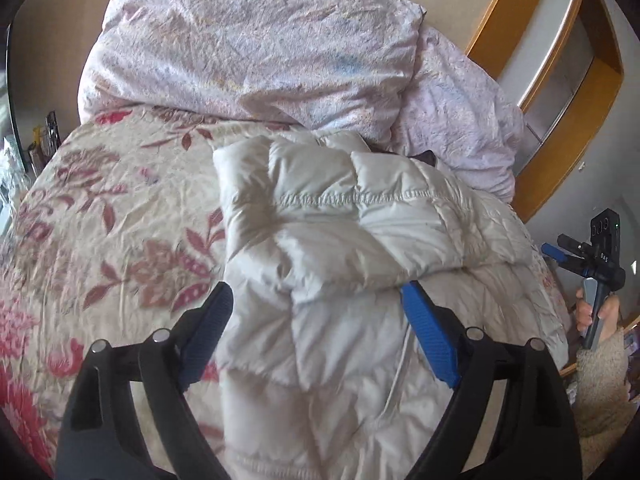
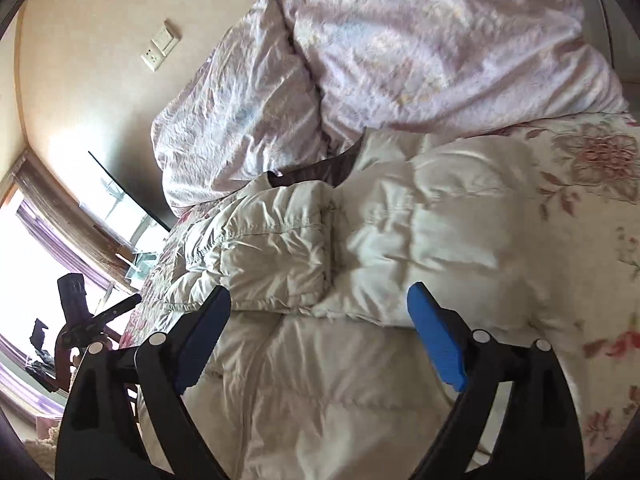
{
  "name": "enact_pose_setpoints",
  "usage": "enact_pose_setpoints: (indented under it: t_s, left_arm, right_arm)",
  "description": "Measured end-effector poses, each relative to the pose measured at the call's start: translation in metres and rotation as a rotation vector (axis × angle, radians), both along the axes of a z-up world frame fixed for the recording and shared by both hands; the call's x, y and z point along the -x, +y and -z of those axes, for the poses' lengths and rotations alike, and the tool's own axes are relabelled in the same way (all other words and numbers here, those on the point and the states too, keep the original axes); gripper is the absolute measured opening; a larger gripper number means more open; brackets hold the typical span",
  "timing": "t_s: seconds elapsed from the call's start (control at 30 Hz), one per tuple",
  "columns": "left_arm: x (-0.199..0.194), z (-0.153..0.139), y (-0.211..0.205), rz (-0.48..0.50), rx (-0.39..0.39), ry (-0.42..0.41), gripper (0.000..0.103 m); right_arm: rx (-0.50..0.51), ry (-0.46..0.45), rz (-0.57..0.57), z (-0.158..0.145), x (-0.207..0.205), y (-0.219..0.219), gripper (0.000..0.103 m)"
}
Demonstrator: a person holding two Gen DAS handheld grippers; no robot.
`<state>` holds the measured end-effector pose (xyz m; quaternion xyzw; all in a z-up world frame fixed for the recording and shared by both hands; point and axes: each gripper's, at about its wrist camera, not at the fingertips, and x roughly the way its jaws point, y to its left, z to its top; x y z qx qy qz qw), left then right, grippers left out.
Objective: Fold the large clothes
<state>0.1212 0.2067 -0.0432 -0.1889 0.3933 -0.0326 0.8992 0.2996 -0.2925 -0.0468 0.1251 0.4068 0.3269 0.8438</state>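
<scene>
On the bed, over the floral bedspread [image 1: 100, 216], lies the white puffer jacket [image 1: 340, 232], partly folded: both sleeves are laid across the body and meet near its middle. Its upper edge sits against the crumpled pink duvet [image 1: 248, 48] heaped at the head of the bed; a dark lining shows at the collar in the right wrist view.

Left tongs [image 1: 316, 300]: jaws spread wide, nothing between the pads. The tips hover over the lower edge of the folded sleeve; contact with the fabric cannot be confirmed.

Right tongs [image 2: 320, 300]: jaws spread wide, empty, positioned over the seam where the two sleeve cuffs meet the jacket body.

Open room: bare bedspread extends on the jacket's left side in the left wrist view and along its right side in the right wrist view. The duvet closes off the far side. A wooden frame [image 1: 560, 80] borders the bed at upper right in the left wrist view. The wall with a switch plate [image 2: 160, 46] and a window [image 2: 32, 248] bound the other side.
</scene>
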Motion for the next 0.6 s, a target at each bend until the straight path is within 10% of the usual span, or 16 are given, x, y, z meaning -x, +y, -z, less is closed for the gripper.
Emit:
enact_pose_setpoints:
  t_s: [0.3,0.6]
  left_arm:
    - [0.084,0.043,0.023,0.005,0.188,0.058,0.085]
    - [0.109,0.068,0.007,0.024,0.298,0.087,0.074]
  right_arm:
    - [-0.041,0.215,0.179,0.050,0.059,-0.142,0.094]
    - [-0.121,0.332,0.180,0.098,0.088,-0.169,0.086]
